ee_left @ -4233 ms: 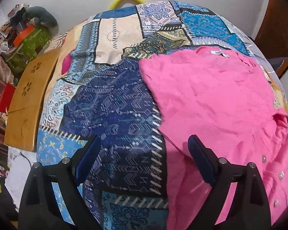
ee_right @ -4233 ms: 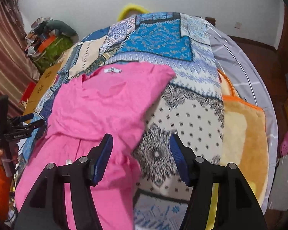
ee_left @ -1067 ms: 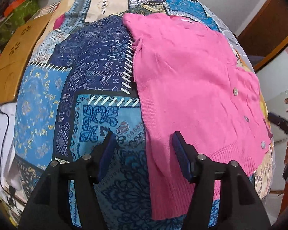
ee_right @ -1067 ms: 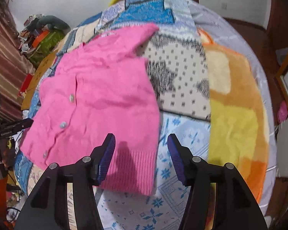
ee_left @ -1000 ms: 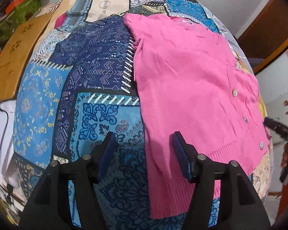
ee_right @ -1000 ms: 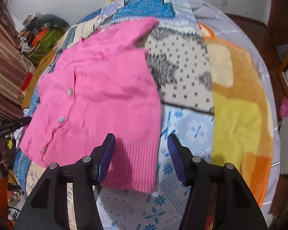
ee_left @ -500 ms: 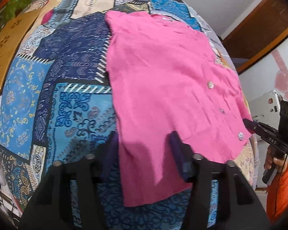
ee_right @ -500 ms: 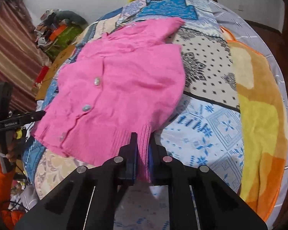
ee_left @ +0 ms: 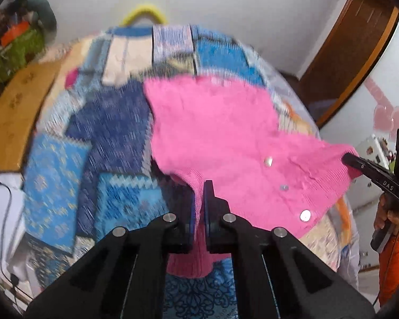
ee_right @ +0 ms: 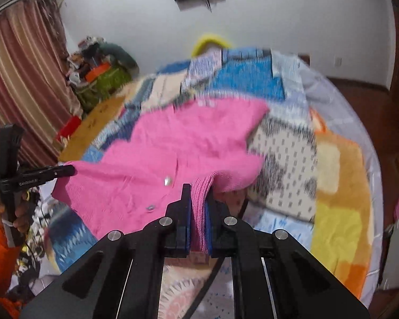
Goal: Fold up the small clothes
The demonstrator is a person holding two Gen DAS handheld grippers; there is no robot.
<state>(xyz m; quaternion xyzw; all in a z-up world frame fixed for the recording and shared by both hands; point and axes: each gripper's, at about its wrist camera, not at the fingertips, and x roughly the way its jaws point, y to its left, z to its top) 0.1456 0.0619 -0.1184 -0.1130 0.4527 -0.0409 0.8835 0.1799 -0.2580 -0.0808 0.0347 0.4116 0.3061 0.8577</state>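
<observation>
Left wrist view: the left gripper (ee_left: 198,204) is closed on the ribbed hem of the pink cardigan (ee_left: 220,138), its jaws having just clamped with the knit between them. The near part of the cardigan hangs lifted off the patchwork bedspread (ee_left: 114,133), while the far part, towards the collar, lies on it. Three buttons (ee_left: 268,162) show along the front opening. At the right edge the right gripper (ee_left: 351,160) pinches the other hem corner; the letters "DAS" can be read on its black body, and a hand in an orange sleeve (ee_left: 395,255) holds it.

Right wrist view: the right gripper (ee_right: 198,202) is clamped on a bunched fold of the ribbed hem, its jaws shut with the cloth between them. The pink cardigan (ee_right: 188,143) sags between the two grips, its collar end resting on the bed. At the left the left gripper (ee_right: 69,170) bites the opposite corner; its arm reads roughly "GenRobot.AI", though the print is small.

Judging by this, the fold has only begun: both lower corners are gripped and raised, and no crease is laid yet. The hem has yet to be carried over towards the collar, and any side folds remain.
</observation>
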